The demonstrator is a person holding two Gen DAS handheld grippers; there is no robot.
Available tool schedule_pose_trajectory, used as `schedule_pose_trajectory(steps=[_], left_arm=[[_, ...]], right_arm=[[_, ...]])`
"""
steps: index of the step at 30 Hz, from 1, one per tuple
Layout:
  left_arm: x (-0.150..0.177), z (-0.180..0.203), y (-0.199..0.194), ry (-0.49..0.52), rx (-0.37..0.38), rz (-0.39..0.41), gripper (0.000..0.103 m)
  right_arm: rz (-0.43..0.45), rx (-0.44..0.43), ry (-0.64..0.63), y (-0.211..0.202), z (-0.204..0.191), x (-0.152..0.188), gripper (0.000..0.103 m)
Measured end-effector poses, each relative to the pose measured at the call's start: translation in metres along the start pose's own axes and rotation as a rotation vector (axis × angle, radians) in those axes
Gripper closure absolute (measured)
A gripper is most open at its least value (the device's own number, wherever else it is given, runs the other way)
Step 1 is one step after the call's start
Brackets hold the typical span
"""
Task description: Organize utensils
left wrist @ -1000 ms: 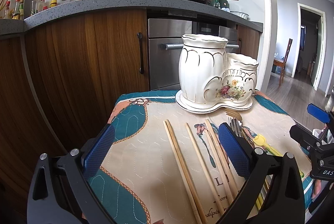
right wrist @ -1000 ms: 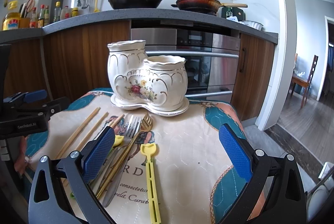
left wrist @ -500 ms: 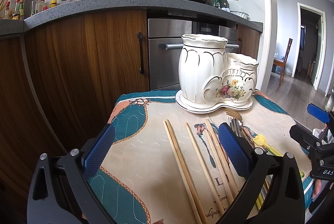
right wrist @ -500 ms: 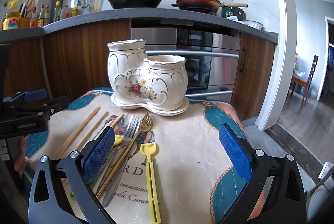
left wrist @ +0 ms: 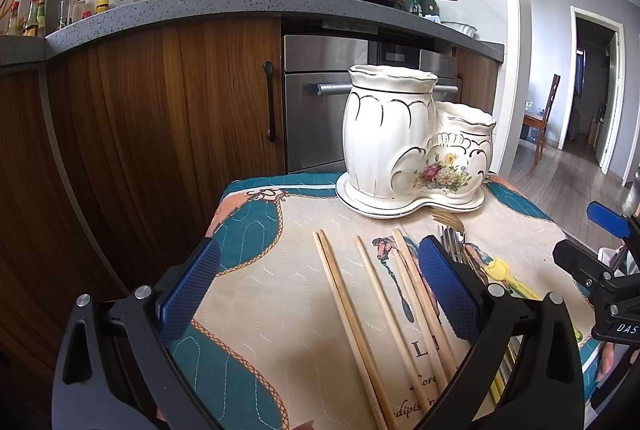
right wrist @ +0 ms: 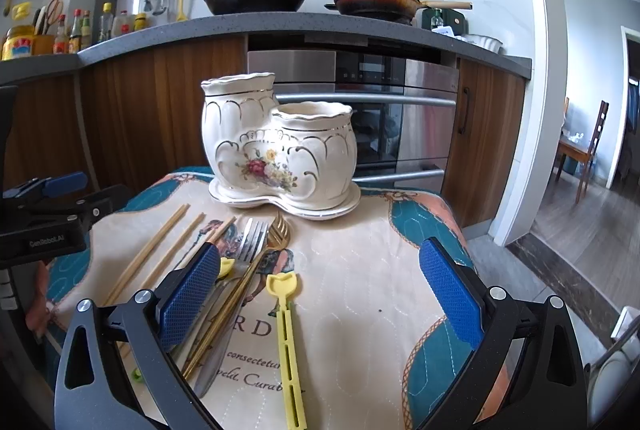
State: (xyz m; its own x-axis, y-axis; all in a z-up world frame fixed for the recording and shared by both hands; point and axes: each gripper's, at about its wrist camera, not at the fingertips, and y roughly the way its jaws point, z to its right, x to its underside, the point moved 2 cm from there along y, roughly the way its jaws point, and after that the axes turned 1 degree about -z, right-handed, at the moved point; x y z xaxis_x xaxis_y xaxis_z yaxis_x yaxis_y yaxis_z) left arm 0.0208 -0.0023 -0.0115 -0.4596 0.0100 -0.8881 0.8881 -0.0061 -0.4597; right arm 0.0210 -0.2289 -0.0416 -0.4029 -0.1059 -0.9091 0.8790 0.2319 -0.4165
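chopsticks (left wrist: 344, 310) lengthwise, tips toward holder (left wrist: 416, 145)

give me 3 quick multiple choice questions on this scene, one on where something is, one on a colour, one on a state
1. Where does the ceramic holder stand?
A. at the cloth's far end, beyond the utensils
B. on the countertop
C. on the floor

2. What colour is the plastic utensil lying between the right gripper fingers?
A. red
B. yellow
C. black

3. What state is the left gripper in?
A. shut on a fork
B. shut on chopsticks
C. open, holding nothing

Answers:
1 A: it sits on the patterned cloth behind the chopsticks and forks.
2 B: its head and slotted handle are yellow.
3 C: the blue pads stand wide apart over the chopsticks.
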Motion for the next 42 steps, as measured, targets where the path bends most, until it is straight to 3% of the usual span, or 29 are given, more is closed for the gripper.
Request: schedule_pose_trajectory(steps=[18, 21, 23, 26, 32, 42], left_arm=[[-0.001, -0.001, 0.000, -0.011, 0.010, -0.007, 0.005], [-0.003, -0.007, 0.002, -0.044, 0.012, -0.023, 0.005], [-0.003, -0.012, 0.006, -0.054, 0.008, -0.049, 0.005], [-0.003, -0.017, 0.016, -0.059, -0.008, -0.111, 0.005], [0.006, -0.006, 0.035, 0.041, -0.026, -0.279, 0.005], [0.019, -0.020, 0.052, 0.056, -0.114, -0.385, 0.006]], right_arm=[[0.003, -0.007, 0.012, -0.001, 0.003, -0.001, 0.004], [0.030, 0.060, 0.018, -0.007, 0.009, -0.005, 0.004], [0.047, 0.134, 0.034, -0.009, 0.015, -0.008, 0.004], [0.004, 0.060, 0.060, -0.005, 0.023, -0.008, 0.004], [-0.109, 0.033, 0.109, 0.009, 0.038, -0.002, 0.004], [-0.208, -0.006, 0.138, 0.023, 0.049, 0.006, 0.004]])
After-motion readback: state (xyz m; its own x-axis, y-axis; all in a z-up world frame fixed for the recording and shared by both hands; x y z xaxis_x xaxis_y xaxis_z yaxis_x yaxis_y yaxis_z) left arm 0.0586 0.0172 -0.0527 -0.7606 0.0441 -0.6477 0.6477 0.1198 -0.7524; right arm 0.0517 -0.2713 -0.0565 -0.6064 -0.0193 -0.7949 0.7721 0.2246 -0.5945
